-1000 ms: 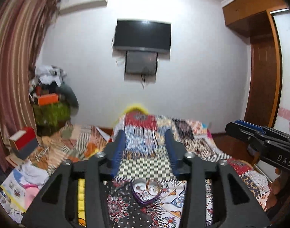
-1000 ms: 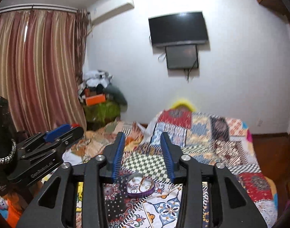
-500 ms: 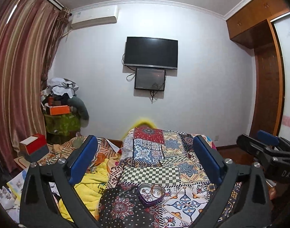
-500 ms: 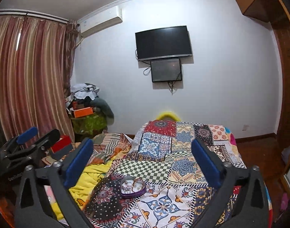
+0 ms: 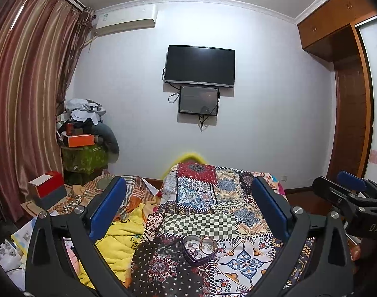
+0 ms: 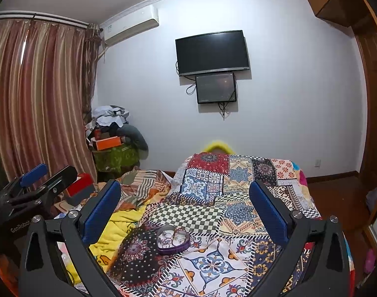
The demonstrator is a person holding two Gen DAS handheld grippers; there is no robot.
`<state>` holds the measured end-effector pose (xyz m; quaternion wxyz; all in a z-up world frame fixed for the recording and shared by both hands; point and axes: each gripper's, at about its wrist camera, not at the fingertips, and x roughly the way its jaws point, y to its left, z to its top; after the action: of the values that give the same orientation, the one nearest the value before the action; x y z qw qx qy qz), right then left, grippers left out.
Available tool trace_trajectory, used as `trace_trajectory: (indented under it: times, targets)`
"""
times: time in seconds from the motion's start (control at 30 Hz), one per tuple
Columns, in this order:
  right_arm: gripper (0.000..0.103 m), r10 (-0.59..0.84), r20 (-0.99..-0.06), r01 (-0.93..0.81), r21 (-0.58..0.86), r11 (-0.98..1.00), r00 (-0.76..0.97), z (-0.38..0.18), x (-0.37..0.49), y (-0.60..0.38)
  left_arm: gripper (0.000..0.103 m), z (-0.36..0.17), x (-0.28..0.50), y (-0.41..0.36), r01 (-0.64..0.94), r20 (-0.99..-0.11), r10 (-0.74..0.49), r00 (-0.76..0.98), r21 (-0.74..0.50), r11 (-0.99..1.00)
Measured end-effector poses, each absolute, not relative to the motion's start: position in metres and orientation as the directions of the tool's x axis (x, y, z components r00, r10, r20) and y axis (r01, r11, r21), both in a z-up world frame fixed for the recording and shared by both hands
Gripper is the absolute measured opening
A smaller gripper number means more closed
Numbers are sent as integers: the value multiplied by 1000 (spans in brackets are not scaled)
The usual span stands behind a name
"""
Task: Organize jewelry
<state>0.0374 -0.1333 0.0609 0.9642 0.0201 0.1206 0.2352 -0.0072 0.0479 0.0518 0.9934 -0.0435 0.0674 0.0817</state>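
A purple heart-shaped tin point(image 5: 199, 249) holding rings and a bangle lies on the patchwork bedspread point(image 5: 220, 198); the right wrist view shows the same tin point(image 6: 173, 239). My left gripper point(image 5: 188, 206) stands wide open above and short of the tin, nothing between its blue pads point(image 5: 106, 208). My right gripper point(image 6: 186, 204) is equally wide open, empty, with the tin lying low between its fingers point(image 6: 270, 212) but well ahead of them. Each gripper shows at the edge of the other's view: the right gripper point(image 5: 349, 193), the left gripper point(image 6: 32, 180).
A yellow blanket point(image 5: 121, 242) is bunched on the bed's left side. A red and grey box point(image 5: 46, 189) and a cluttered green stand point(image 5: 85, 156) sit by the curtain point(image 5: 20, 104). A TV point(image 5: 200, 66) hangs on the far wall, a wooden wardrobe point(image 5: 349, 99) on the right.
Both grippers went from narrow to wide open early in the second, then stayed. Both pulled back slightly from the bed, so the tin looks smaller and farther.
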Motion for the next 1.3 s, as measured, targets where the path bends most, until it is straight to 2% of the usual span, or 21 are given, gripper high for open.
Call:
trace_trajectory:
  times: [1.3]
  targets:
    - [103, 459, -251, -448, 105, 888, 852, 58, 41, -138, 102, 45, 0, 33, -167, -169, 157, 973, -47, 985]
